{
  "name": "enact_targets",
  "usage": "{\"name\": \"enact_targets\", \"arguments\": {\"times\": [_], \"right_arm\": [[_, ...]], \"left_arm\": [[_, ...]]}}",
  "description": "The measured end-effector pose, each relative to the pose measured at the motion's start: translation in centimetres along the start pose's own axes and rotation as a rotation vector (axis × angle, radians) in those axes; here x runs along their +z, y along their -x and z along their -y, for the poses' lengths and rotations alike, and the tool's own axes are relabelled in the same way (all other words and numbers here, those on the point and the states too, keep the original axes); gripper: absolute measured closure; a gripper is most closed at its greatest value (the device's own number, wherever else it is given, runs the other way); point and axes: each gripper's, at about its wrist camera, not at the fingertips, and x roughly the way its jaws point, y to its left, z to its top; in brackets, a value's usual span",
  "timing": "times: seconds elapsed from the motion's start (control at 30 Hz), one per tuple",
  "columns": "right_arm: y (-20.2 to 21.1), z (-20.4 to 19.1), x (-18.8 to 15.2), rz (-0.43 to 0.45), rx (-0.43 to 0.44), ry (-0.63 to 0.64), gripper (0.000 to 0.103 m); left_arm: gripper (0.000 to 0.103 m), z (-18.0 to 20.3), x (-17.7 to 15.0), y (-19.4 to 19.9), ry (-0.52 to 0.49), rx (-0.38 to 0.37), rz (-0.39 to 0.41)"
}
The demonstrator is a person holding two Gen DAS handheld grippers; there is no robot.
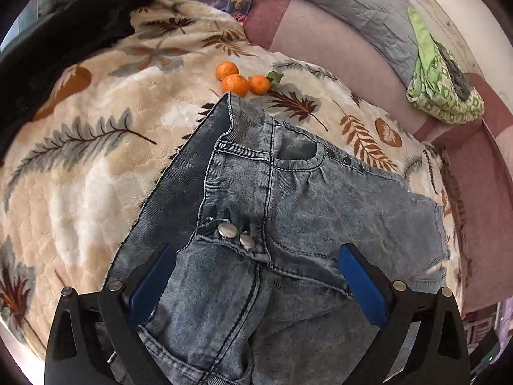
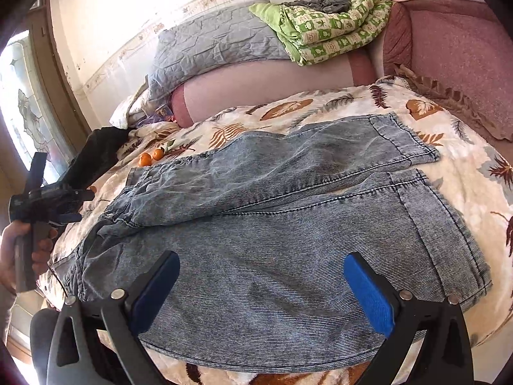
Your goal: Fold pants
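I've got the jeans [image 2: 272,211] spread out on a plush cream blanket [image 1: 96,147] printed with brown and grey leaves, and that blanket covers what looks like a sofa seat. My left tool [image 1: 256,276] hangs right over the waistband, jaws spread wide, blue pads either side of the two metal fly buttons [image 1: 235,234], nothing pinched. My right tool [image 2: 261,285] is over the nearer leg, around the thigh, jaws also wide apart and empty, blue pads clear of each other. From the right wrist view the two legs run away to the right, the far leg lying partly over the near one, both hems flat near the right end of the blanket. At the left of that same view a hand [image 2: 19,250] grips the handle of the other tool beside the waist end. Three tangerines [image 1: 239,80], one with a green leaf, sit on the blanket just beyond the waistband, close but apart from the denim. Behind them runs a pink backrest [image 1: 336,48] with a grey quilted cover [image 2: 218,41] draped along its top, and a folded green patterned quilt [image 2: 333,22] resting there with something grey on it. A dark garment [image 1: 64,41] lies heaped at the blanket's far left. The wall [image 2: 112,16] is pale with a patterned border, and bright light comes through a patterned glass door [image 2: 25,102] at the left.
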Motion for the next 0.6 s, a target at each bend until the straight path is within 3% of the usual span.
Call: {"name": "enact_targets", "arguments": {"times": [0.07,0.27,0.43,0.57,0.6], "right_arm": [[-0.1,0.0,-0.1,-0.005,-0.002,0.005,0.000],[-0.4,0.6,-0.2,-0.026,-0.004,-0.007,0.000],[-1.0,1.0,0.0,-0.053,0.026,-0.047,0.000],[-1.5,0.4,-0.1,-0.067,0.043,-0.042,0.000],[-1.4,0.2,-0.1,-0.064,0.042,-0.033,0.000]], "left_arm": [[0.003,-0.6,0.9,-0.9,0.031,-0.002,-0.010],[0.017,-2.3,1.8,-2.7,0.079,0.004,-0.053],[0.044,-3.0,1.0,-3.4,0.082,-0.011,-0.113],[0.056,-3.0,1.0,-3.7,0.074,0.026,-0.118],[0.068,-3.0,1.1,-3.6,0.074,0.036,-0.108]]}}
